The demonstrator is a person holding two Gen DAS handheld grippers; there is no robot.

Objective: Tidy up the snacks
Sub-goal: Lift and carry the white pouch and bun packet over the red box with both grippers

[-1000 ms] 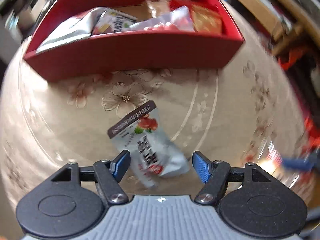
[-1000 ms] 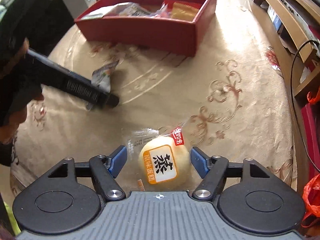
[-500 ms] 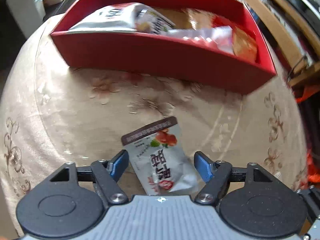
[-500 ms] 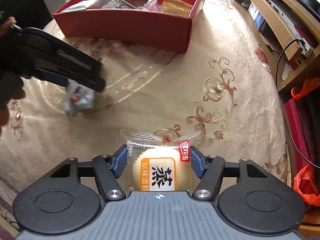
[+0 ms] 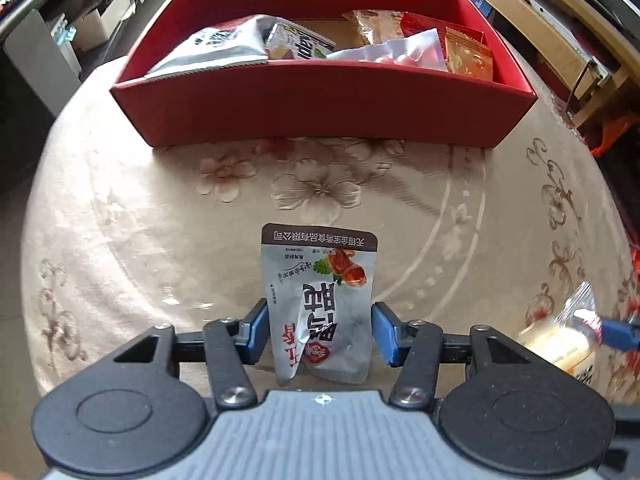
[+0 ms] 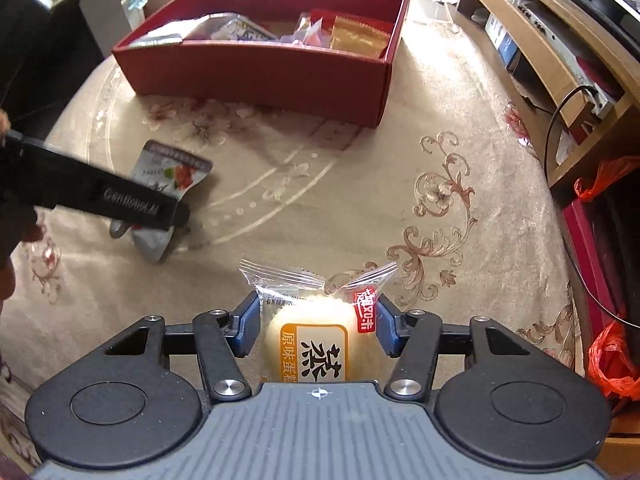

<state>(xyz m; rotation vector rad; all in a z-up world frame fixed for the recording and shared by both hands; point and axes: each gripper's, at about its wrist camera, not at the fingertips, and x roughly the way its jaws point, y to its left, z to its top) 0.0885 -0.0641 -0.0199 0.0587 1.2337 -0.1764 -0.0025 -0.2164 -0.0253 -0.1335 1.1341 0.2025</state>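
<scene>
Two tools closing — left (image 5: pixel 318 330) on silver pouch (image 5: pixel 320 300) | right (image 6: pixel 316 326) on cake (image 6: pixel 312 336) | red box (image 6: pixel 260 72) beyond

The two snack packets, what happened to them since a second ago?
Both grippers closed in. The left gripper squared up over the silver pouch and its jaws are closing, pads at its edges. The right gripper slid forward around the wrapped cake, jaws closing on its wrapper. The red box and its snacks stayed put.
</scene>
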